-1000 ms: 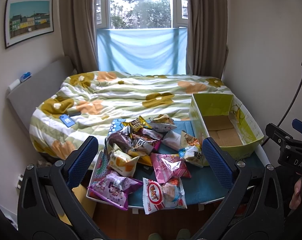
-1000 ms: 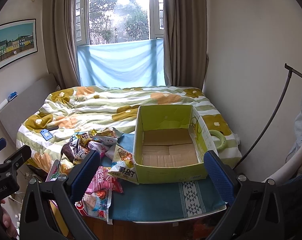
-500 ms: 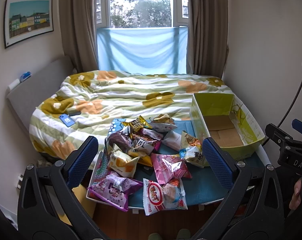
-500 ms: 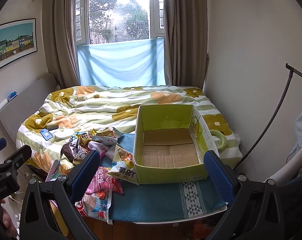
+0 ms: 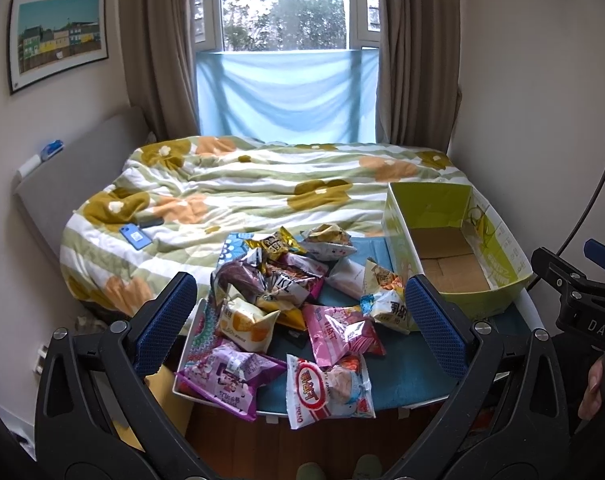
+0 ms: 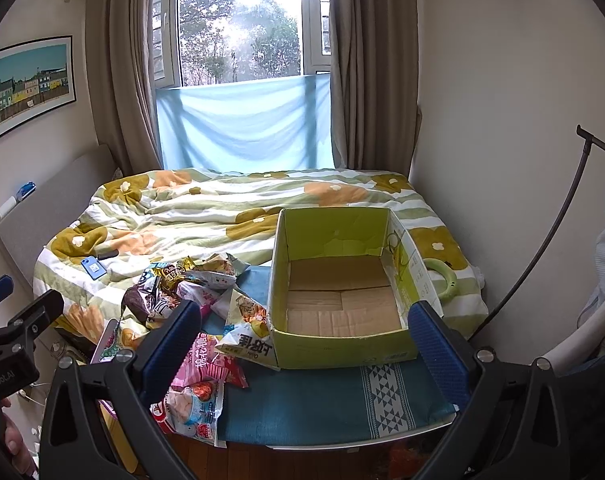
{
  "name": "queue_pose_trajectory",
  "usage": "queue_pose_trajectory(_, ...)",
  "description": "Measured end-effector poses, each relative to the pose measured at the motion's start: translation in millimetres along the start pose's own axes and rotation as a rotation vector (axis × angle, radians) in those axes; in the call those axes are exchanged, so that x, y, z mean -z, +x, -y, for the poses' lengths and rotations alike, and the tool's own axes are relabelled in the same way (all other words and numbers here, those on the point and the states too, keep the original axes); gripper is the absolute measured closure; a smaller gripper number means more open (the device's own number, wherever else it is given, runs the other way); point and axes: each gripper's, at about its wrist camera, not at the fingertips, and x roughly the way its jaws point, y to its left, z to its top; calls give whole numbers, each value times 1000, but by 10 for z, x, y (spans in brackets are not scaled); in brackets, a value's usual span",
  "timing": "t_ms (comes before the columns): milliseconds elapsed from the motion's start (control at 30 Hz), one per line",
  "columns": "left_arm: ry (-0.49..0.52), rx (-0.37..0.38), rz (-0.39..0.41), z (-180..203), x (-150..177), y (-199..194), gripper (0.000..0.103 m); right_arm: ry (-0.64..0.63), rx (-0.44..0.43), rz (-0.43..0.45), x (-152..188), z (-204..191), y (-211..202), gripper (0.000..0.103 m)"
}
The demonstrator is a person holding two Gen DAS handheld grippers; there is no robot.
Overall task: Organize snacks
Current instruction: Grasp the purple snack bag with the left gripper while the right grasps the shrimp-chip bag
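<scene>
A heap of crinkly, bright snack packets [image 5: 286, 304] lies on the teal cloth-covered table [image 6: 302, 396], just left of the bare green cardboard box [image 6: 342, 280]. The flowered quilt [image 5: 242, 196] spreads behind. Left gripper [image 5: 300, 316] and right gripper [image 6: 302, 344] both gape wide, holding nothing, unchanged from a second ago.

We see glossy, crinkled plastic snack packets [image 5: 298, 312], a matt cardboard box [image 6: 342, 344], a woven cloth tabletop cover [image 6: 322, 404], and textured blue claw pads [image 5: 164, 322].
</scene>
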Motion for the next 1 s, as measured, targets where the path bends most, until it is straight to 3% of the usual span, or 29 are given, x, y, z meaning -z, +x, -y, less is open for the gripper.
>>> queue_pose_trajectory(167, -24, -46, -51, -153, -4, 65, 0, -7, -24, -41, -12, -64, 58, 0)
queue_pose_trajectory(333, -36, -75, -128, -523, 209, 260, 0, -38, -82, -89, 46, -156, 276, 0)
queue_pose_trajectory(667, -12, 59, -372, -1269, 845, 1192, 0, 42, -181, -319, 570, -580, 946, 0)
queue_pose_trajectory(1000, 70, 183, -534, -1307, 1247, 1990, 0, 169, -310, -546, 1267, -910, 1644, 0)
